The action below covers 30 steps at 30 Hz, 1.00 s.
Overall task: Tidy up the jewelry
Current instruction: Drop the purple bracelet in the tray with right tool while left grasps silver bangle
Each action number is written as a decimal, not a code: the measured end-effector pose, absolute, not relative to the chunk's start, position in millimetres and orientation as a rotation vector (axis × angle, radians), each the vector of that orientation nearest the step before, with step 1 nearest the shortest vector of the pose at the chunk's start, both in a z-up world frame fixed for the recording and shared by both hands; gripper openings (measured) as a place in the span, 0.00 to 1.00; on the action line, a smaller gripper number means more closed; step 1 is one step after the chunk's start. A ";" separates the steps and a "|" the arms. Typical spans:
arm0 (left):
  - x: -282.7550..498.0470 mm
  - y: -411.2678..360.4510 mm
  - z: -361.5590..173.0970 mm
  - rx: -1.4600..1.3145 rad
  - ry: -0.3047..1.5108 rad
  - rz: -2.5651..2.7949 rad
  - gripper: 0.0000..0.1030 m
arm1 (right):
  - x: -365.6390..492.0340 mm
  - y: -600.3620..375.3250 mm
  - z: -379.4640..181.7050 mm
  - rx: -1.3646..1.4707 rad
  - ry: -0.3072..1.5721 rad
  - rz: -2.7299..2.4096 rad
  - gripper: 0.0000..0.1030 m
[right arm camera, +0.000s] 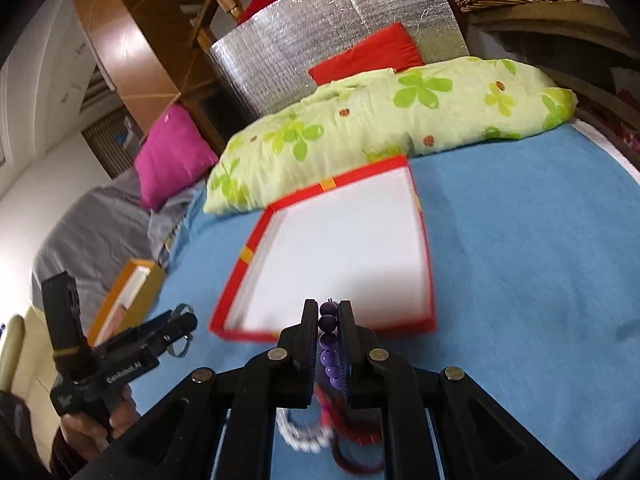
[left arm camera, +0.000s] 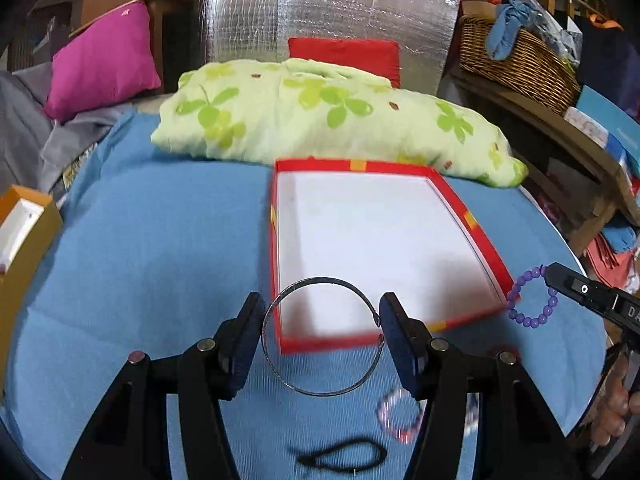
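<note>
My left gripper (left arm camera: 322,300) is shut on a thin silver bangle (left arm camera: 320,280), which spans the gap between its two pads above the near edge of the red box (left arm camera: 452,196) with a white inside. In the right wrist view my right gripper (right arm camera: 328,306) is shut on a purple bead bracelet (right arm camera: 328,320), just before the red box (right arm camera: 236,280). From the left wrist view the right gripper (left arm camera: 550,274) shows with the purple bracelet (left arm camera: 532,320) hanging from it. The left gripper (right arm camera: 186,320) appears at the left of the right wrist view.
Both grippers hang over a blue cloth (left arm camera: 160,260). On it lie a pink bead bracelet (left arm camera: 400,416), a black cord (left arm camera: 340,460), a white bead bracelet (right arm camera: 304,438) and a dark red one (right arm camera: 356,462). A green flowered pillow (left arm camera: 320,116) lies behind the box; an orange box (left arm camera: 24,240) is at the left.
</note>
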<state>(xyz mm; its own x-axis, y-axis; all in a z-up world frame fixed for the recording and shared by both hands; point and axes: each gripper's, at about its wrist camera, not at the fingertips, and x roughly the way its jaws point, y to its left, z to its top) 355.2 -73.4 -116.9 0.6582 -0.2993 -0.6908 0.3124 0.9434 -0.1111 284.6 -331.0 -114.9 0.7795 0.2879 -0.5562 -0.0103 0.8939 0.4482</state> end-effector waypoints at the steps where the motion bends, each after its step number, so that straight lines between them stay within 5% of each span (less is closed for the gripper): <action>1: 364.4 -77.7 -114.3 0.020 0.778 -0.345 0.59 | 291.6 -330.8 -112.8 0.454 0.655 0.172 0.11; 26: 396.0 -125.6 -167.3 0.268 0.834 -0.320 0.60 | 391.4 -317.5 -164.9 0.521 0.811 0.061 0.11; 30: 385.5 -121.0 -162.0 0.287 0.810 -0.299 0.62 | 380.9 -320.7 -161.4 0.485 0.832 0.044 0.25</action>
